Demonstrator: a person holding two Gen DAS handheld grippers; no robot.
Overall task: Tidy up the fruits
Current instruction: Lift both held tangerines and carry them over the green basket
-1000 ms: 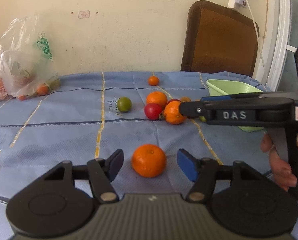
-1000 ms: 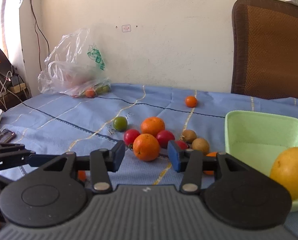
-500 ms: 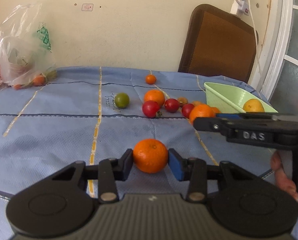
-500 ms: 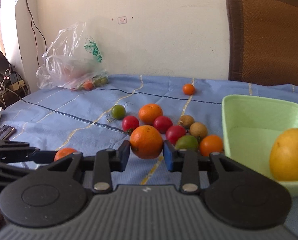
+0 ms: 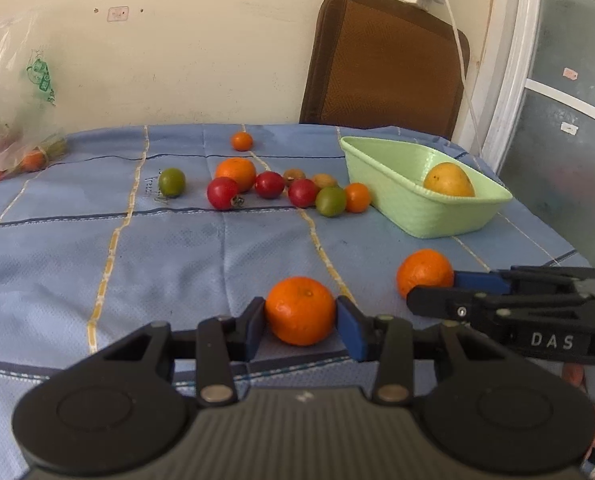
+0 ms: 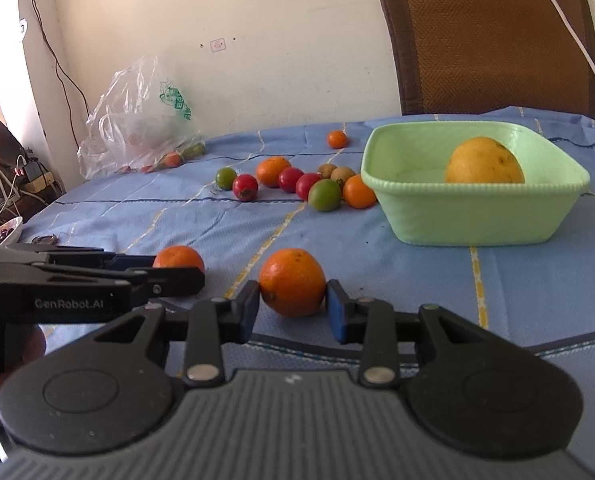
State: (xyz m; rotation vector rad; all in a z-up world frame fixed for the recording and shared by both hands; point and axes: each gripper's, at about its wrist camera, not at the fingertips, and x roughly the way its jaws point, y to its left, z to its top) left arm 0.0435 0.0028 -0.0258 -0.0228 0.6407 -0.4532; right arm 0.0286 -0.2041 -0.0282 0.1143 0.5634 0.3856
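- The left gripper (image 5: 300, 322) is clamped on an orange (image 5: 299, 310), both blue pads pressed to its sides, low over the blue tablecloth (image 5: 169, 264) near its front edge.
- The right gripper (image 6: 293, 306) is clamped the same way on a second orange (image 6: 292, 282), just to the right of the first; each gripper shows at the edge of the other's wrist view.
- Both sets of jaws have just been closing, each with its orange between them.
- The green basket (image 6: 473, 216) sits farther back on the right, well apart from both oranges, with one yellow fruit (image 6: 483, 162) inside it.
- Between the held oranges and the basket the cloth is bare.
- A cluster of loose fruit (image 5: 285, 190), red, green, orange and brown, lies left of the basket; its nearest small orange fruit is just beside the basket wall.
- One small orange fruit (image 5: 241, 141) lies alone behind the cluster.
- A clear plastic bag (image 6: 137, 120) with more produce sits at the far left by the wall.
- A brown chair back (image 5: 383, 64) stands behind the table.
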